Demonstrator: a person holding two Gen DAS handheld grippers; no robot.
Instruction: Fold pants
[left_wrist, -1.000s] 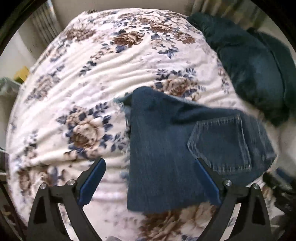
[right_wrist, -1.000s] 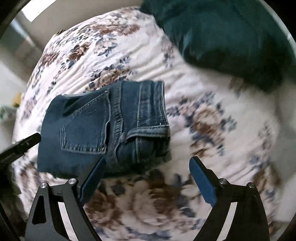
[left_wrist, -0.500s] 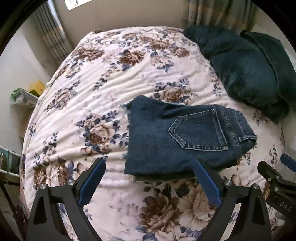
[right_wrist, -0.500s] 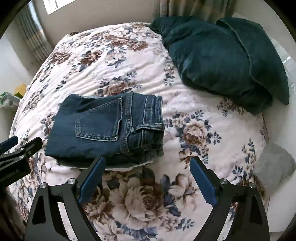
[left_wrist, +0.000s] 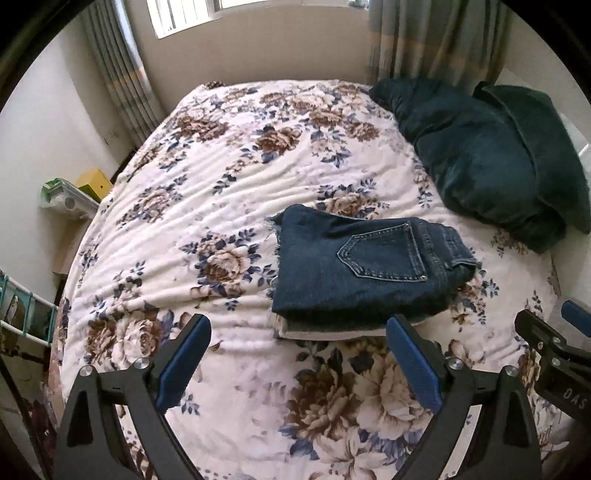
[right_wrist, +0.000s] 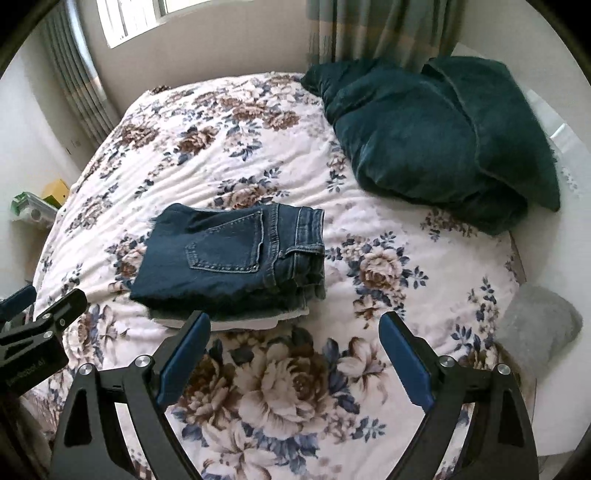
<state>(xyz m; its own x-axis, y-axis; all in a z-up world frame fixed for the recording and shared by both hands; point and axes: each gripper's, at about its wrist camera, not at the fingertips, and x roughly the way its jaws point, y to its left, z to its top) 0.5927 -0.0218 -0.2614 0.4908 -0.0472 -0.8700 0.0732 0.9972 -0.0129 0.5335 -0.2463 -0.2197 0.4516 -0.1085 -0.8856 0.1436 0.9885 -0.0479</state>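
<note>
the pants (left_wrist: 364, 273) lie folded into a compact dark-blue denim bundle near the middle of the bed (left_wrist: 229, 173), on its white bedspread printed with brown and blue flowers. one back pocket faces up, the waistband end points toward the dark teal pillows (left_wrist: 480, 158) and the frayed edge points the other way. a pale layer shows under the near edge of the bundle. the teal pillows are heaped at the far right side of the bed, apart from the pants

the left gripper (left_wrist: 297, 356) hangs above the bedspread just short of the bundle's near edge, its blue-padded fingers (left_wrist: 183, 360) spread wide apart and holding nothing. the right gripper (right_wrist: 293, 352) hangs the same way on the near side of the pants, its fingers (right_wrist: 404, 356) also wide apart and empty. neither touches the denim. each gripper shows at the edge of the other's view

in the right wrist view a grey bundle (right_wrist: 535, 328) sits at the bed's right edge. a window with striped curtains (left_wrist: 436, 40) stands behind the bed, and a yellow box (left_wrist: 94, 184) sits by the wall at the left
</note>
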